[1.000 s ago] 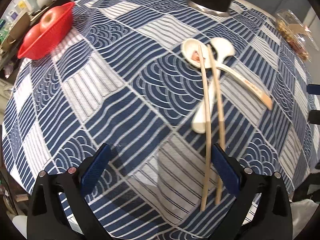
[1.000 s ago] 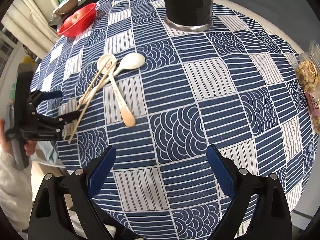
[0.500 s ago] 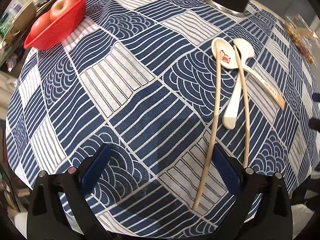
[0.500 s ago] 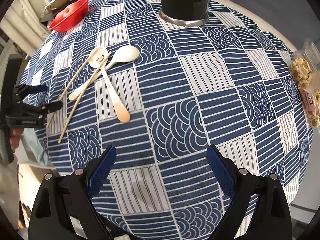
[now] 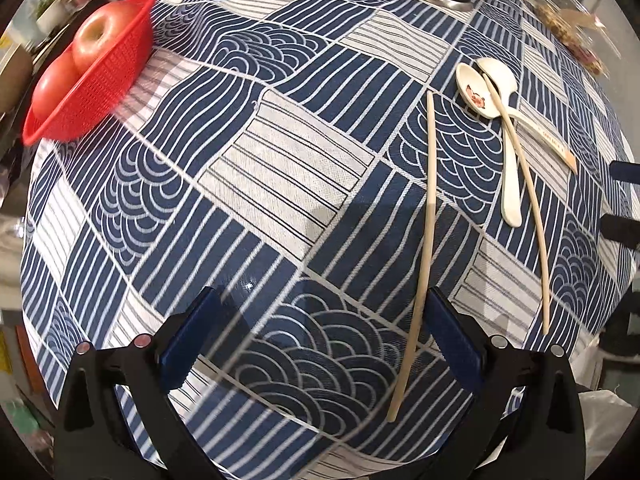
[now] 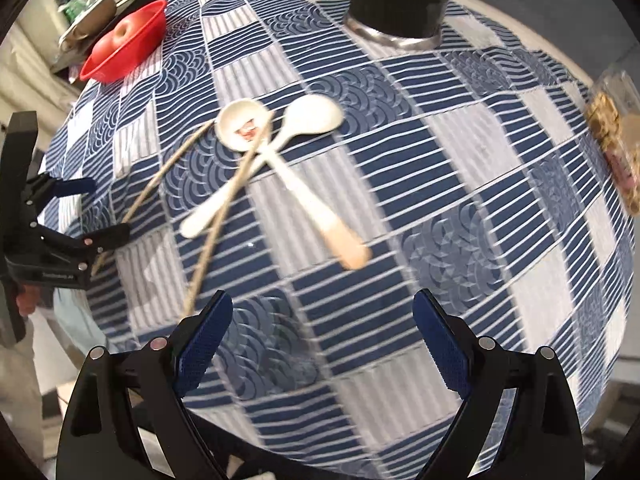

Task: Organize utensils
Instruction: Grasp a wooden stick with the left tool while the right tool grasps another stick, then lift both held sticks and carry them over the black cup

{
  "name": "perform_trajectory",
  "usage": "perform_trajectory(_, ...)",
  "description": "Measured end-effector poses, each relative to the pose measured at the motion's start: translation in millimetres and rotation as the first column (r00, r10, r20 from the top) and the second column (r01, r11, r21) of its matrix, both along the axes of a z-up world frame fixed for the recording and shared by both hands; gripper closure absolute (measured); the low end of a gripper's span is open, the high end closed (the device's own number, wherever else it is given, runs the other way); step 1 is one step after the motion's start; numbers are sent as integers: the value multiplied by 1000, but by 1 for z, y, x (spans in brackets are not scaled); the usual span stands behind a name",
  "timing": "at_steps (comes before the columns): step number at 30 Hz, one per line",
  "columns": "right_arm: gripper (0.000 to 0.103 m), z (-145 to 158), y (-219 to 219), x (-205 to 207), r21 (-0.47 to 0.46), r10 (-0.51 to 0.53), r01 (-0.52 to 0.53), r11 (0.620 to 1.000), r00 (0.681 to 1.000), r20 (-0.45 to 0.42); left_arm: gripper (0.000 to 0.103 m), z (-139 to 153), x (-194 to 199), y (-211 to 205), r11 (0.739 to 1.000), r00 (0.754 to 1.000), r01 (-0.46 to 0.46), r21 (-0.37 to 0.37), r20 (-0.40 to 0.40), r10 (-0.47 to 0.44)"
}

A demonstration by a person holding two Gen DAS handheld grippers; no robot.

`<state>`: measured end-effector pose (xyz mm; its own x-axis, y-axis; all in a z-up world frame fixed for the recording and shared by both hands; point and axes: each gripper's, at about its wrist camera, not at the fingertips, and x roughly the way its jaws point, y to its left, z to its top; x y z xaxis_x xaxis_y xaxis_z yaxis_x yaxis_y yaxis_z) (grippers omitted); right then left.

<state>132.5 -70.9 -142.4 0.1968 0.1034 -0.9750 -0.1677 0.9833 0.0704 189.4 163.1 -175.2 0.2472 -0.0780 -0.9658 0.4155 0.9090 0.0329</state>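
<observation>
Two pale chopsticks and two white spoons lie on the blue patterned tablecloth (image 5: 280, 184). One chopstick (image 5: 426, 240) lies apart, running close along the inner side of my left gripper's right finger (image 5: 456, 340). The other chopstick (image 5: 528, 208) crosses the patterned spoon (image 5: 476, 94) and the plain spoon (image 5: 508, 152). My left gripper (image 5: 322, 340) is open and holds nothing. In the right wrist view the crossed spoons (image 6: 280, 152) and chopsticks (image 6: 224, 216) lie ahead of my open right gripper (image 6: 322, 340), with the left gripper (image 6: 110, 210) at the table's left edge.
A black cylindrical holder (image 6: 400, 0) with a metal base stands at the far side. A red basket (image 5: 104, 80) with apples sits far left. A clear snack packet (image 6: 616, 148) lies at the right edge. The round table's edge curves just below both grippers.
The two chopsticks have spread apart; one now lies off the spoons beside the left gripper's right finger. The right gripper has moved left, closer to the utensils.
</observation>
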Motion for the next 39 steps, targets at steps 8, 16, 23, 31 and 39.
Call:
perform_trajectory(8,16,-25,37,0,-45,-91,91,995,996,7,4,-1,10,-8,995,994,96,-11,44,-95)
perform_trajectory(16,6,-32,35,-17,-58,-200,204,977,977,71,4,2,17,-9,997,995,79,-22,65,-77)
perform_trajectory(23,7,-32,32,-17,-57,-228,231,971,972,49,4,2,4,-5,999,997,26,-31,75,-24)
perform_trajectory(31,98,-11,18,-17,65,-264,263,963,964,8,73,18,-10,-3,991,989,126,-41,85,-122)
perform_trajectory(39,98,30,-19,-36,310,-393,366,877,919,28,98,24,-6,24,988,992,121,-99,-11,-122)
